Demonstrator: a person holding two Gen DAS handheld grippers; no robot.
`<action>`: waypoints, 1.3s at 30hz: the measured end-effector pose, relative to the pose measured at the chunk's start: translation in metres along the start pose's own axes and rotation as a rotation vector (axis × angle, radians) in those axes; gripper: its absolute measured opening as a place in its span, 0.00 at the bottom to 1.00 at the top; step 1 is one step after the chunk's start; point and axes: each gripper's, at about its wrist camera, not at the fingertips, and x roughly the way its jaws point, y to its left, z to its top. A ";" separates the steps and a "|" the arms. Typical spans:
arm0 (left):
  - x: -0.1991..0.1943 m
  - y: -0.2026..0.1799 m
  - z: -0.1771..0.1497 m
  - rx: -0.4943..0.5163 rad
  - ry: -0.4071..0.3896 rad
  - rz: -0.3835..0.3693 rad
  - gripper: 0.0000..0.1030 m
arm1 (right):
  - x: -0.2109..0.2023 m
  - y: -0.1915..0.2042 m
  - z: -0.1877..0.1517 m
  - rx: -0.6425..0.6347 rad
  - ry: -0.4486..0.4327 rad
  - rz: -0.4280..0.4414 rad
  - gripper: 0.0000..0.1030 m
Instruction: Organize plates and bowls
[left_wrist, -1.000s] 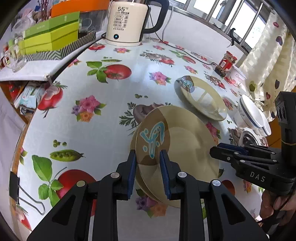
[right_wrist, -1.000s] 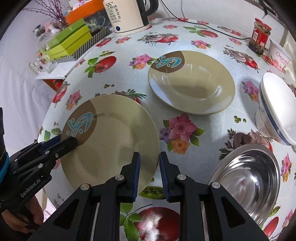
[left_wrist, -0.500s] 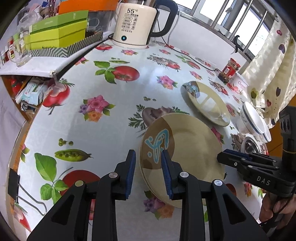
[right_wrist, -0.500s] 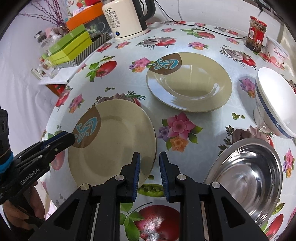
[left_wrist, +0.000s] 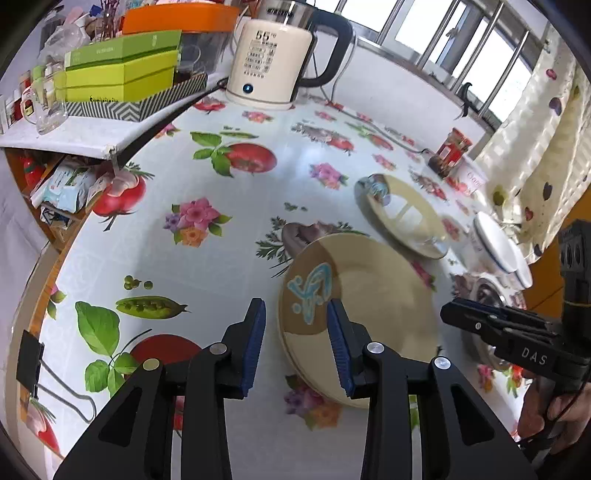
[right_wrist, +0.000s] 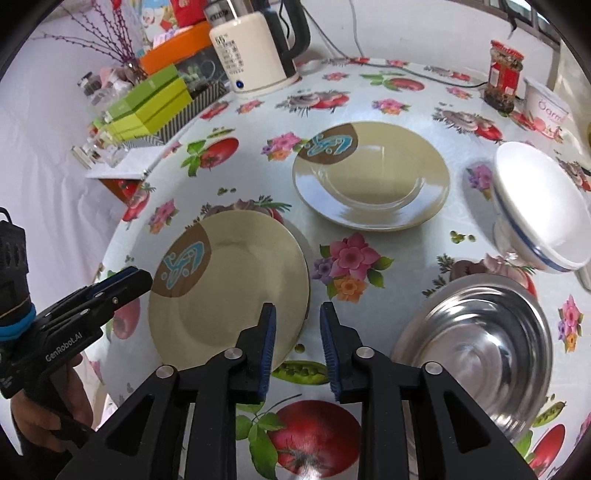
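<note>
The flat plate (right_wrist: 229, 291) lies on the table (left_wrist: 240, 206), on top of another plate whose edge peeks out under it. Both are beige with a brown patch and a blue squiggle. The table has a white cloth with pictures of tomatoes, flowers and peas.

The left gripper (left_wrist: 297, 341) sits at one edge of the flat plate. Its jaws have just been opening, and now there is a gap between the blue pads (left_wrist: 255, 343). The plate's rim is in that gap, but the pads do not squeeze it. The right gripper (right_wrist: 297, 349) is at the other edge of the same plate. Its jaws have just been opening too. They stand a little apart, with the rim just by the left pad, and nothing is pinched (the plate lies there by itself).

A deeper plate (right_wrist: 371, 175) with the same picture sits farther back on the table, well apart from the stack. A white bowl (right_wrist: 541, 206) with a blue stripe stands to the right of it. A shiny metal bowl (right_wrist: 476, 339) sits near the right gripper, just below the white bowl.

At the back of the table there is a cream kettle (left_wrist: 271, 62). Green boxes (left_wrist: 122, 70) are piled beside it. A jar (right_wrist: 504, 75) with a red lid and a white tub (right_wrist: 546, 109) stand at the far right.
</note>
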 end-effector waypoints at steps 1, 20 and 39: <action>-0.003 -0.002 0.000 0.002 -0.007 -0.007 0.35 | -0.004 -0.001 -0.001 0.004 -0.009 0.005 0.35; -0.009 -0.023 -0.007 0.046 -0.004 -0.025 0.36 | -0.040 -0.014 -0.018 0.039 -0.098 0.035 0.47; -0.001 -0.044 0.011 0.106 0.001 -0.051 0.36 | -0.044 -0.037 -0.010 0.115 -0.115 0.012 0.48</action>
